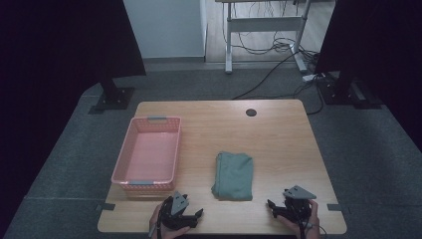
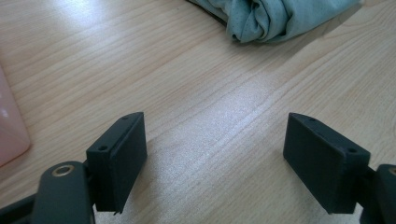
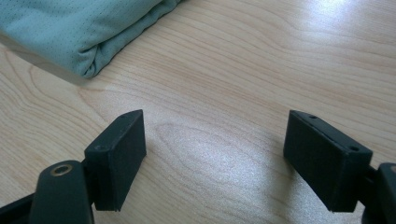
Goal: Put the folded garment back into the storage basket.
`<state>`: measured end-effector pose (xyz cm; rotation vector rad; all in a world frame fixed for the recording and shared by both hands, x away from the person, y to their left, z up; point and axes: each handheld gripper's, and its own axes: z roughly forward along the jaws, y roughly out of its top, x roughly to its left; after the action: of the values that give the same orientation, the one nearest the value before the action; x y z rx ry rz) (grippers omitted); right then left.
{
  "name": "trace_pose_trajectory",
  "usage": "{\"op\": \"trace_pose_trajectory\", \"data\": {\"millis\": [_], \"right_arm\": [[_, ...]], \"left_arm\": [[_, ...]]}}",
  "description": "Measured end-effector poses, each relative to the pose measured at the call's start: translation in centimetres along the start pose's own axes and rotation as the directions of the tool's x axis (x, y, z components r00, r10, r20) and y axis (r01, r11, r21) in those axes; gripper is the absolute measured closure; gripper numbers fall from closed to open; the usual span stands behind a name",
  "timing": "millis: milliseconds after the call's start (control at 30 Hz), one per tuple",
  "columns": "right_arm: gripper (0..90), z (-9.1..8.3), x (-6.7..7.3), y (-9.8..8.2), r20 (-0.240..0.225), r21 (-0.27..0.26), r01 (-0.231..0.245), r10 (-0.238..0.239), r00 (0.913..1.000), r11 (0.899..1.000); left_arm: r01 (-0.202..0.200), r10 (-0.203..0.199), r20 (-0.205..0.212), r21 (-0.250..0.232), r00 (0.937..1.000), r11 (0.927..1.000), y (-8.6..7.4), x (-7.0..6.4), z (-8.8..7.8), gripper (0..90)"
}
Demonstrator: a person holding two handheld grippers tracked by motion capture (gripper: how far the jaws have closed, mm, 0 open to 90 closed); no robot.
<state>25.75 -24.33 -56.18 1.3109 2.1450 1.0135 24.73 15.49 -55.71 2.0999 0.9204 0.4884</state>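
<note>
Both tools, left (image 1: 191,215) and right (image 1: 278,208), rest wide and empty; the folded cloth (image 1: 233,175) ahead between them may unfold if pinched by one layer.

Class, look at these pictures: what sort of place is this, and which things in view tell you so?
Probably a lab or office workroom set up for recording. A light wooden table stands on grey carpet between dark panels; loose black cables trail under a white-framed desk behind; each hand holds a black two-jaw gripper.
</note>
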Motion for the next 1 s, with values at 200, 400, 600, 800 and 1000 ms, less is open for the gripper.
{"op": "trace_pose_trajectory", "data": {"millis": [200, 400, 600, 800, 1000], "right_arm": [[20.7, 0.00, 0.00, 0.00, 0.000, 0.000, 0.000, 0.000, 1.0000, 1.000], [20.6, 0.00, 0.00, 0.00, 0.000, 0.000, 0.001, -0.001, 1.0000, 1.000], [20.5, 0.00, 0.04, -0.05, 0.002, -0.004, -0.001, 0.001, 1.0000, 1.000], [20.4, 0.00, 0.08, -0.07, 0.004, -0.005, -0.004, 0.004, 1.0000, 1.000], [20.4, 0.00, 0.08, -0.07, 0.004, -0.005, -0.003, 0.003, 1.0000, 1.000]], "left_arm": [[0.001, -0.001, 0.006, -0.001, 1.0000, 1.0000, 0.03, -0.06, 0.02, 21.9], [0.005, -0.005, 0.008, -0.004, 1.0000, 1.0000, 0.05, -0.07, 0.07, 22.0], [-0.001, 0.001, 0.005, 0.000, 1.0000, 1.0000, 0.09, -0.19, 0.08, 22.3], [0.019, -0.019, 0.007, -0.008, 0.9998, 0.9998, 0.00, -0.05, 0.06, 22.6], [0.034, -0.033, 0.008, -0.010, 0.9994, 0.9994, 0.00, 0.06, 0.03, 23.0]]}}
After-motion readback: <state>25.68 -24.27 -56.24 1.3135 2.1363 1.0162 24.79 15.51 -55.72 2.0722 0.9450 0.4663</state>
